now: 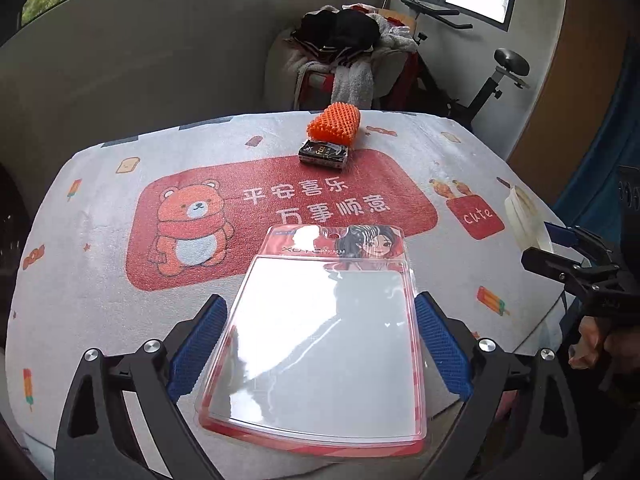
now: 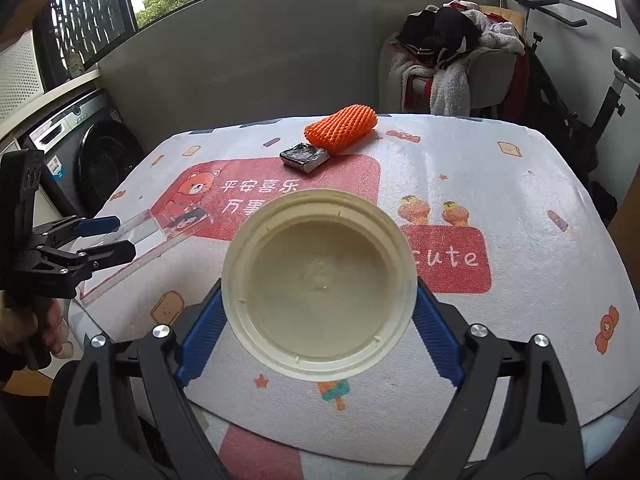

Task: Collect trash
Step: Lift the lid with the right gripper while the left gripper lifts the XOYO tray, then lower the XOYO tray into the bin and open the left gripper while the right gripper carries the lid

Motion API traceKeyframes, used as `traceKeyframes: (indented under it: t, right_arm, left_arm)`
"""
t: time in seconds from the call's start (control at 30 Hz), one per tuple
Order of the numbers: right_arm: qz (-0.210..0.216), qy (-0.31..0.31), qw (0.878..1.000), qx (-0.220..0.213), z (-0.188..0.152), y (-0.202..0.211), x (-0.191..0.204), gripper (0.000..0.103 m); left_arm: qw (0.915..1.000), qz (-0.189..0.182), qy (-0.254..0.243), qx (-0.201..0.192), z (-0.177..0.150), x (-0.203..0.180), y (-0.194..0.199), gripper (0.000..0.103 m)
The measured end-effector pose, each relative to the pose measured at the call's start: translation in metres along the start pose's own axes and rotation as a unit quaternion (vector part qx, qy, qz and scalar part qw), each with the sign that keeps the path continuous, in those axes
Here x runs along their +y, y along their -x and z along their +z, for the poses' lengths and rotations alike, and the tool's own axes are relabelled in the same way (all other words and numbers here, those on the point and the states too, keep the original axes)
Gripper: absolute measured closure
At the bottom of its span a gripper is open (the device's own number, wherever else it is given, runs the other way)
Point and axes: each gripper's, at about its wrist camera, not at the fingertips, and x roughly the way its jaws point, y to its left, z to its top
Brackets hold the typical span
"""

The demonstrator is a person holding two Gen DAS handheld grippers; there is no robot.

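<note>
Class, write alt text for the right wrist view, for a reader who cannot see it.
The right hand-held gripper grips a cream lid, hollow side to the camera, above a cartoon tablecloth. Behind lie an orange foam net and a dark packet; at left, the left hand-held gripper holds clear packaging.

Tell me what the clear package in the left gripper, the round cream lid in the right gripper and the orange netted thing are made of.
Clear rectangular blister package: thin glossy plastic over printed card; it mirrors window light.
Round cream lid: matte moulded plastic, judging by its rim ridges and small tabs.
Orange netted sleeve: probably soft foam mesh, with an open lattice and puffy shape.
</note>
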Motion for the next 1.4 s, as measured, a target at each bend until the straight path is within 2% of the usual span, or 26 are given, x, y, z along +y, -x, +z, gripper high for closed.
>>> traceKeyframes:
  t: [0.2,0.5,0.87,1.17,1.4]
  right_arm:
    - [0.005,-0.004,1.000,0.000,-0.029,0.028,0.011,0.017]
    - [0.014,0.001,1.000,-0.008,-0.065,0.066,0.030,0.017]
    - [0.014,0.010,1.000,-0.019,-0.091,0.096,0.041,0.016]
    - [0.014,-0.002,1.000,-0.010,-0.103,0.098,0.037,0.016]
    - [0.017,-0.005,1.000,0.002,-0.108,0.090,0.037,0.016]
  left_arm:
    - [0.9994,-0.021,0.024,-0.010,-0.030,-0.018,0.038,0.012]
    - [0.9993,-0.034,-0.006,-0.017,-0.080,-0.058,0.085,0.012]
    - [0.9984,-0.050,-0.026,0.002,-0.140,-0.090,0.109,0.012]
    - [0.9945,-0.077,-0.039,0.060,-0.175,-0.101,0.102,0.012]
    - [0.9904,-0.082,-0.050,0.100,-0.182,-0.106,0.083,0.011]
